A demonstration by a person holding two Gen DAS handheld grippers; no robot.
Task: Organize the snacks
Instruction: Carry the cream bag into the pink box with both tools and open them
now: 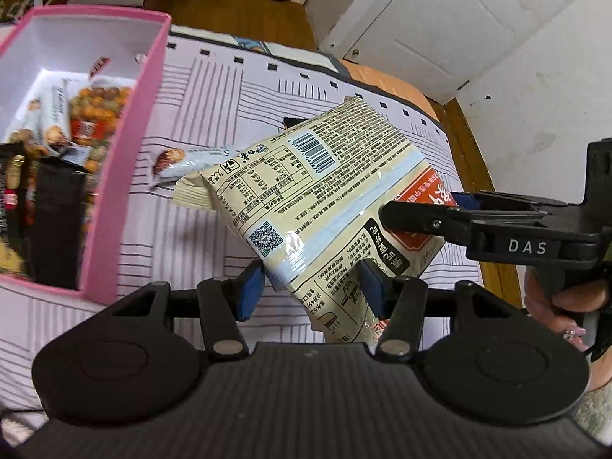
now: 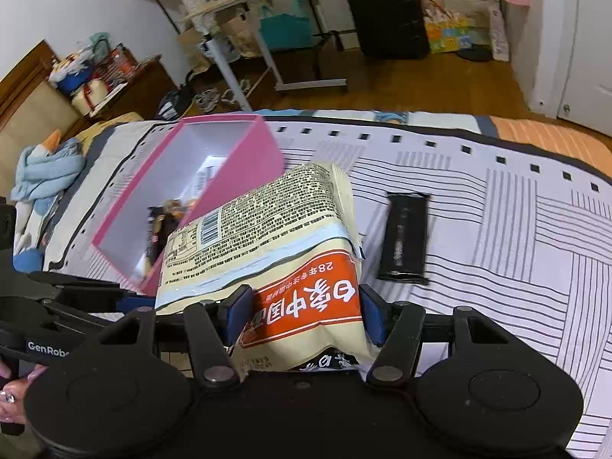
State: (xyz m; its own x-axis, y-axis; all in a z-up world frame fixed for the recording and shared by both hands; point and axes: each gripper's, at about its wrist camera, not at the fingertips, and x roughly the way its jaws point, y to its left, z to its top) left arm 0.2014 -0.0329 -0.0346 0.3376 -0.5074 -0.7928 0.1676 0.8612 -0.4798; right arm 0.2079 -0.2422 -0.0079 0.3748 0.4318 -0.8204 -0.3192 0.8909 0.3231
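Note:
A large cream noodle packet [image 1: 306, 187] with a red label and barcode is held above the striped bed sheet [image 1: 214, 88]. My left gripper [image 1: 311, 290] is shut on its lower edge. My right gripper [image 2: 302, 315] is shut on its red-labelled end [image 2: 306, 306]; it shows in the left wrist view [image 1: 424, 212] coming in from the right. The pink box [image 1: 126, 145] with several snack packs inside stands to the left. A small white snack bar [image 1: 179, 164] lies on the sheet beside the box. A black snack bar [image 2: 405, 237] lies on the sheet to the right.
The bed sheet [image 2: 516, 229] stretches to the right and far side. A blue cloth [image 2: 46, 168] lies at the bed's left edge. A white door [image 1: 440, 19], wooden floor, a desk frame [image 2: 244, 69] and a black suitcase [image 2: 386, 11] stand beyond the bed.

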